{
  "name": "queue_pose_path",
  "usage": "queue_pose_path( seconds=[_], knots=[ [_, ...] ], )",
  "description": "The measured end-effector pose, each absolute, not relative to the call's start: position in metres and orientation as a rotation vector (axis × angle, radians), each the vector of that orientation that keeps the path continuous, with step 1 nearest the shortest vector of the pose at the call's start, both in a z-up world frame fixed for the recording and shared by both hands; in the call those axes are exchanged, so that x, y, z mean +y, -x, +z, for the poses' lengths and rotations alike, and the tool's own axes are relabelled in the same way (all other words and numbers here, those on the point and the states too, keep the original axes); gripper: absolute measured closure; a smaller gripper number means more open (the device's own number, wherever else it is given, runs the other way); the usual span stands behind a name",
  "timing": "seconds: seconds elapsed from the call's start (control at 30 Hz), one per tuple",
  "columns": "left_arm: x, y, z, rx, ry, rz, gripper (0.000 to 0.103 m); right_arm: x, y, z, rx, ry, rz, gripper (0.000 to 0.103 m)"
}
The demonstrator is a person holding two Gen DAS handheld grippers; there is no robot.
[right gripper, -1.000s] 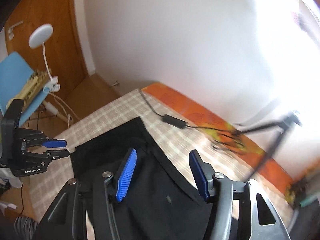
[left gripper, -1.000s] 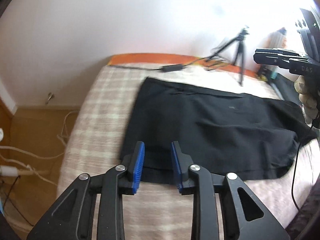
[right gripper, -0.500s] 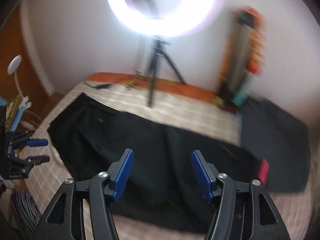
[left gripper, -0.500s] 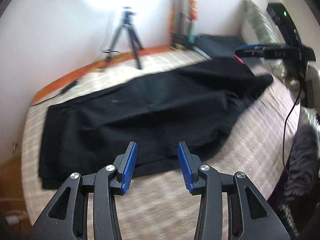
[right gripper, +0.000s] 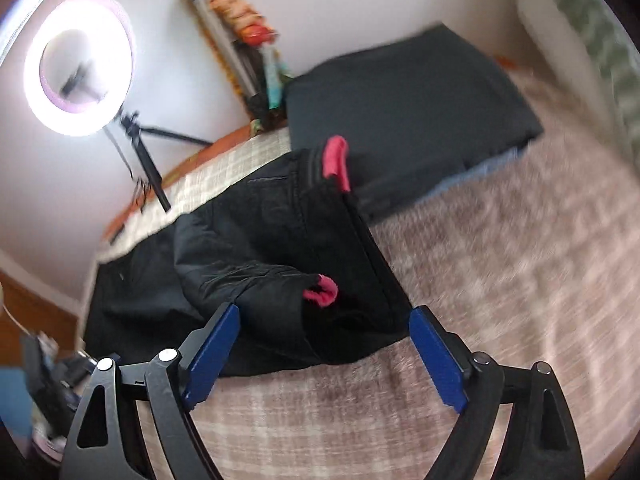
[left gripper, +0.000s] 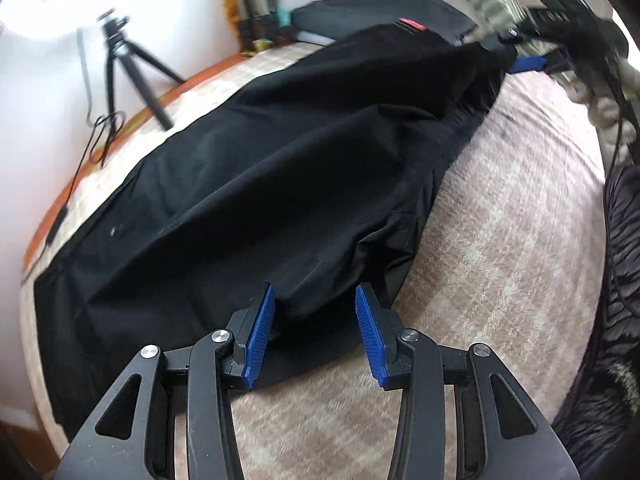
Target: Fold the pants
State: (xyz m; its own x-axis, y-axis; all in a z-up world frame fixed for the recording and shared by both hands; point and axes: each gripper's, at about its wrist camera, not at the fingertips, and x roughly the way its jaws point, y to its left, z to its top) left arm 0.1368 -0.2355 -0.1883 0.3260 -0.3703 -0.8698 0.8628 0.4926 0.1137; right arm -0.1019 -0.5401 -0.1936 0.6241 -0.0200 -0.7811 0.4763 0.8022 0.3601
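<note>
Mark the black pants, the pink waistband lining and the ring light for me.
black pants [left gripper: 260, 184], left wrist view, middle of the spread fabric.
pink waistband lining [right gripper: 336, 158], right wrist view, upper turned-out pink patch.
ring light [right gripper: 78, 62], right wrist view, centre of the glowing ring.

**Materials and finishes on the bed**

The pants [left gripper: 256, 184] are black woven cloth, matt and smooth, lying in soft creases through the middle of the left wrist view; in the right wrist view a fuzzy pink lining [right gripper: 320, 290] shows at their opening. The bedspread [left gripper: 512, 248] is a rough, napped cloth in a pale pink and cream check. The left gripper [left gripper: 315, 336] and right gripper [right gripper: 324, 360] have matt black plastic arms, shiny metal rivets and ribbed blue pads [left gripper: 260, 336]. At upper right of the right wrist view lies a smooth dark grey cloth [right gripper: 408, 108]. The tripod [left gripper: 132, 64] at upper left looks matt black.
</note>
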Motion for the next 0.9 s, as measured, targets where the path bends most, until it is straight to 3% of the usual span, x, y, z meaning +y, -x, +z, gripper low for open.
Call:
queue_pose_path(
  seconds=[0.53,0.57,0.67,0.77,0.8,0.83,0.9],
  knots=[
    [-0.251,-0.143,-0.195,0.845,-0.708,-0.940,0.063,-0.549,0.133,-0.225,0.810,-0.734,-0.287,0.012],
    [-0.253,-0.143,-0.195,0.837,-0.716,-0.946,0.065,-0.549,0.129,-0.228,0.817,-0.728,-0.283,0.012],
    [-0.258,-0.143,-0.197,0.839,-0.715,-0.977,0.086,-0.548,0.111,-0.240,0.841,-0.704,-0.270,0.014],
    [-0.260,-0.147,-0.194,0.839,-0.698,-0.986,0.096,-0.546,0.099,-0.245,0.852,-0.699,-0.257,0.028],
    [-0.259,-0.149,-0.191,0.840,-0.676,-0.992,0.097,-0.545,0.097,-0.244,0.850,-0.684,-0.270,0.040],
    [-0.256,-0.150,-0.187,0.841,-0.651,-1.000,0.097,-0.545,0.097,-0.242,0.847,-0.673,-0.272,0.062],
    [-0.251,-0.149,-0.179,0.834,-0.624,-1.027,0.098,-0.547,0.098,-0.236,0.836,-0.667,-0.268,0.072]
  ],
)
